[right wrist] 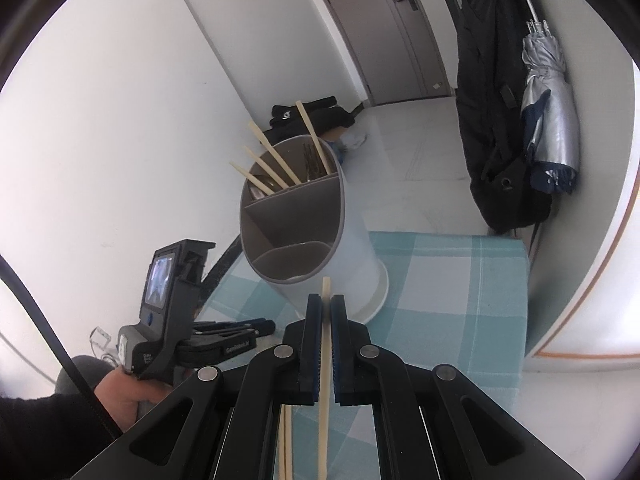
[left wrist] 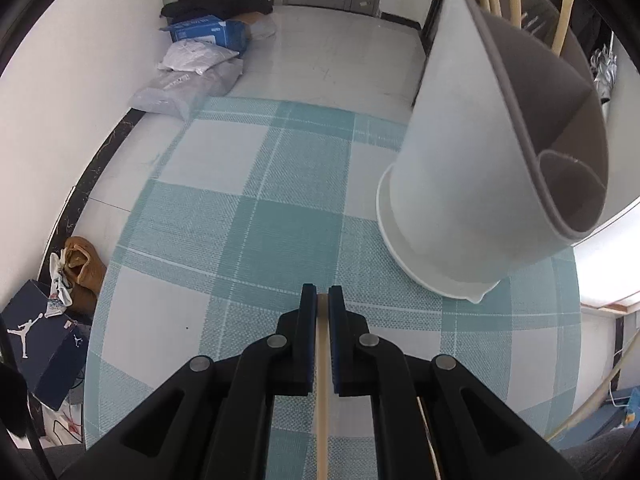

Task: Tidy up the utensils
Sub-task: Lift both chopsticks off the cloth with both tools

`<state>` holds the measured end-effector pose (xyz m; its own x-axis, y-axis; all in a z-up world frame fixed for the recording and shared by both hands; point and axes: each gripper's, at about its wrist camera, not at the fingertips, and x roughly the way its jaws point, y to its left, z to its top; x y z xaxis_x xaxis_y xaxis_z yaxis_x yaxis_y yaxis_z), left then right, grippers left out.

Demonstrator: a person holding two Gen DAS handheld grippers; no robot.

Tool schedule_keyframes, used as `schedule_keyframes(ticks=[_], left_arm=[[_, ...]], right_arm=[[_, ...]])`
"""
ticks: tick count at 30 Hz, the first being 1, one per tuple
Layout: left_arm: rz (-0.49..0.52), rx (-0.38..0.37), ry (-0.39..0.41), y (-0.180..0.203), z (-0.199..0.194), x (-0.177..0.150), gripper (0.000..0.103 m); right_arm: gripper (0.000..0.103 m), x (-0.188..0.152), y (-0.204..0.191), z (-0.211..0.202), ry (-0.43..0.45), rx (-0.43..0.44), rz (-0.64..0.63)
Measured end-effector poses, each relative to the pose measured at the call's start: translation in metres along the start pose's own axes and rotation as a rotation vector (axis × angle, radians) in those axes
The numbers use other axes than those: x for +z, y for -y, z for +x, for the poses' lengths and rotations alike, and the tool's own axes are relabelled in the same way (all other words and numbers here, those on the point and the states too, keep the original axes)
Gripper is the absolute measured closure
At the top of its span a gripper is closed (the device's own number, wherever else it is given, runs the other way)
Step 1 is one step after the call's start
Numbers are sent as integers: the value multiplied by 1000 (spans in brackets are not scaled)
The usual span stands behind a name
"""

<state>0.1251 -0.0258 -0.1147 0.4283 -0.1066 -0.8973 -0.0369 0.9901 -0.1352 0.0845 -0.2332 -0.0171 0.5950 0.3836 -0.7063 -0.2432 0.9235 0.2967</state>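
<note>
Left gripper [left wrist: 322,294]: clamped on a chopstick [left wrist: 322,380].
Right gripper [right wrist: 326,304]: clamped on another chopstick [right wrist: 325,360].
Holder [right wrist: 304,224]: on checked cloth [left wrist: 248,220]; only the right view shows chopsticks in its far compartment.

The stick [left wrist: 322,400] in the left view runs off the bottom edge, so its far end is hidden. The cup [left wrist: 472,152] is cut off at the top. The small screen [right wrist: 159,282] is too blurry to read.
</note>
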Motion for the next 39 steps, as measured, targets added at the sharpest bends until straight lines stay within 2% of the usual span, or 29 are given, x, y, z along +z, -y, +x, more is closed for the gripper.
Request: schedule_keyframes(ticks=[2, 9, 19, 27, 33, 35, 39], left_arm=[[0, 7, 39, 0, -11, -3, 100], [-66, -110, 219, -9, -65, -7, 100], [-110, -186, 420, -27, -116, 1, 100], [-123, -193, 542, -32, -151, 0, 100], [-154, -218, 602, -33, -171, 7, 100], [-184, -204, 611, -32, -175, 12, 100], [-222, -243, 650, -27, -183, 20, 100]], right_arm=[[99, -1, -2, -2, 9, -11, 6], [99, -2, -14, -5, 37, -52, 18], [100, -12, -28, -10, 74, -123, -10], [100, -24, -41, -24, 104, -137, 7], [100, -31, -59, -43, 175, -167, -23], [100, -30, -59, -43, 153, -157, -5], [100, -31, -56, -49, 158, -145, 50]])
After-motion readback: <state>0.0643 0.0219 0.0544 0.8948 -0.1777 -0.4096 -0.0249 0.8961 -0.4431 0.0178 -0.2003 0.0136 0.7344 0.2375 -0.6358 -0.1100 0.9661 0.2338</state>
